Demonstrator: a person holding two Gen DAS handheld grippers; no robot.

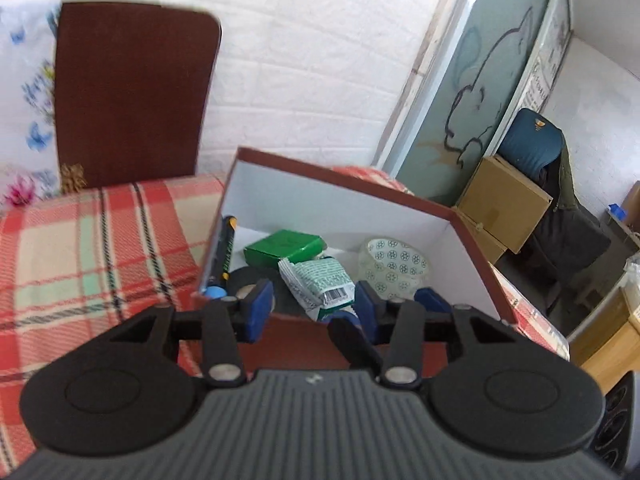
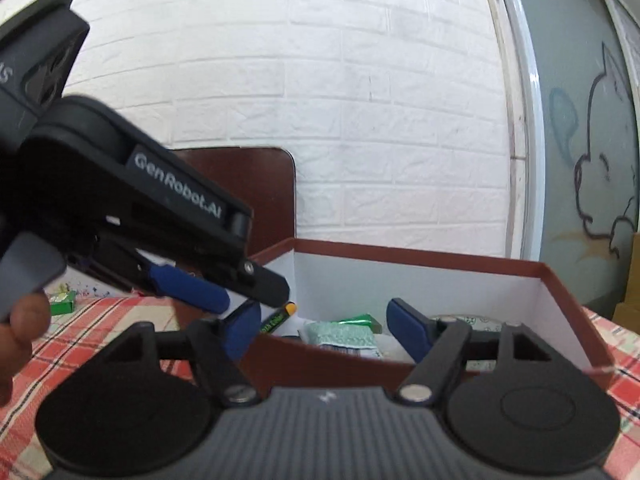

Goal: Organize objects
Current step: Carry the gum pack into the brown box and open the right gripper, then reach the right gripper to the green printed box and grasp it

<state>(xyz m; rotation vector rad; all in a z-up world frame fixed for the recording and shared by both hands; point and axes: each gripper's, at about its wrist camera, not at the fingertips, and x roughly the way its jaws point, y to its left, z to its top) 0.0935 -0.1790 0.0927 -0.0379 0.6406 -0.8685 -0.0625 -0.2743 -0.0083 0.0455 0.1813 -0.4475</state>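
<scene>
A red-brown box point(image 1: 404, 196) with a white inside stands open on the plaid table. In it lie a black marker point(image 1: 227, 248), a green carton point(image 1: 286, 245), a green-and-white packet point(image 1: 320, 278), a clear patterned tape roll point(image 1: 396, 268) and a black tape roll point(image 1: 244, 280). My left gripper point(image 1: 315, 309) hovers over the box's near wall, its blue pads apart with nothing pressed between them. In the right wrist view the left gripper point(image 2: 252, 298) reaches in from the left above the marker point(image 2: 280, 318). My right gripper point(image 2: 324, 332) is open and empty at the near wall of the box point(image 2: 400, 258).
A brown chair back point(image 1: 132, 96) rises behind the red plaid tablecloth point(image 1: 80, 248). A small green carton point(image 2: 62, 302) lies on the cloth left of the box. A person's thumb point(image 2: 20, 328) shows at the left edge. Cardboard boxes point(image 1: 504, 204) and a dark chair stand at right by a glass door.
</scene>
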